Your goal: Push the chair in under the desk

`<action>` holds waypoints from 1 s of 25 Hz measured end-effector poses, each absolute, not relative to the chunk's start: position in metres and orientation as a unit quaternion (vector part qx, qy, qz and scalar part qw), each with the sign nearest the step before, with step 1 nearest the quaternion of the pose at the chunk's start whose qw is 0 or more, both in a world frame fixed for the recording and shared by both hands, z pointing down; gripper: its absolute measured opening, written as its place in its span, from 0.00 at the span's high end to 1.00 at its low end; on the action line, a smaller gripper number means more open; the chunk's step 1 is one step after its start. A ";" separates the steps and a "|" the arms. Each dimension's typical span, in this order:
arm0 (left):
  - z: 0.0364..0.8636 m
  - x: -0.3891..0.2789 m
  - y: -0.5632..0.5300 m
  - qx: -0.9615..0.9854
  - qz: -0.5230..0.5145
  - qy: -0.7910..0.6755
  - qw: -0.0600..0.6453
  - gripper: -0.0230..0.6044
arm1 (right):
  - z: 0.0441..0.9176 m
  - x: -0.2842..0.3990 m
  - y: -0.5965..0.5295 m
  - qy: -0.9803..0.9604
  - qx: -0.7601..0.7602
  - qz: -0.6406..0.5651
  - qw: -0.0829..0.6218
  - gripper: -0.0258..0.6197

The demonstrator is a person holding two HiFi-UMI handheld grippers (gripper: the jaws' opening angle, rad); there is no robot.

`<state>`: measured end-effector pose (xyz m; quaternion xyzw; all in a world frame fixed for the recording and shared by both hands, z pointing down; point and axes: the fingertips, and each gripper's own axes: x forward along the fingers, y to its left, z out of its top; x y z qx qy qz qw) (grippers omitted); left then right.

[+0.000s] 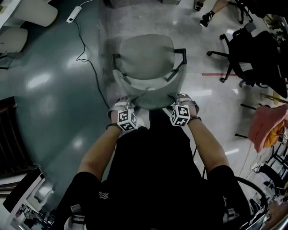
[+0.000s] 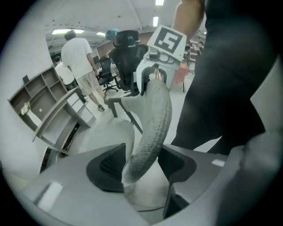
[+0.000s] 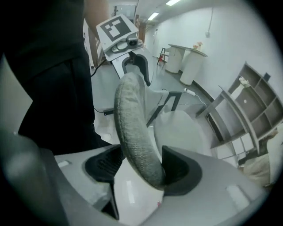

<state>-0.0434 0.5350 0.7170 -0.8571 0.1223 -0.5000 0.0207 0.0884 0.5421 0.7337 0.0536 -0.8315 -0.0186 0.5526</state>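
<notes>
A grey office chair [image 1: 148, 63] with black armrests stands in front of me, seen from above. Both grippers straddle the top rim of its backrest [image 1: 150, 96]. My left gripper [image 1: 122, 105] sits at the rim's left end and my right gripper [image 1: 181, 101] at its right end. In the left gripper view the grey woven rim [image 2: 152, 128] runs between the jaws of the left gripper [image 2: 141, 165], which stand open with a gap at the right pad [image 2: 177, 163]. In the right gripper view the rim [image 3: 132, 128] crosses the open right gripper [image 3: 139, 170], lying against the right pad [image 3: 179, 170].
A black office chair [image 1: 252, 54] stands at the right, with an orange cloth [image 1: 270, 126] nearer me. A power strip with its cable [image 1: 74, 13] lies on the floor at upper left, near white furniture [image 1: 27, 18]. Grey shelving [image 2: 48, 110] and a standing person [image 2: 82, 66] show behind.
</notes>
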 end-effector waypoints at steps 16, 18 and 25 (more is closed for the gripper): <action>0.753 -0.032 0.507 -0.823 -0.566 0.045 -0.031 0.67 | 0.744 0.089 0.497 -0.837 0.056 0.008 0.545 0.61; 0.753 -0.031 0.493 -0.821 -0.569 0.042 -0.035 0.67 | 0.744 0.090 0.482 -0.838 0.053 0.006 0.543 0.61; 0.753 -0.036 0.436 -0.809 -0.582 0.055 -0.062 0.67 | 0.741 0.089 0.428 -0.839 0.058 0.009 0.540 0.62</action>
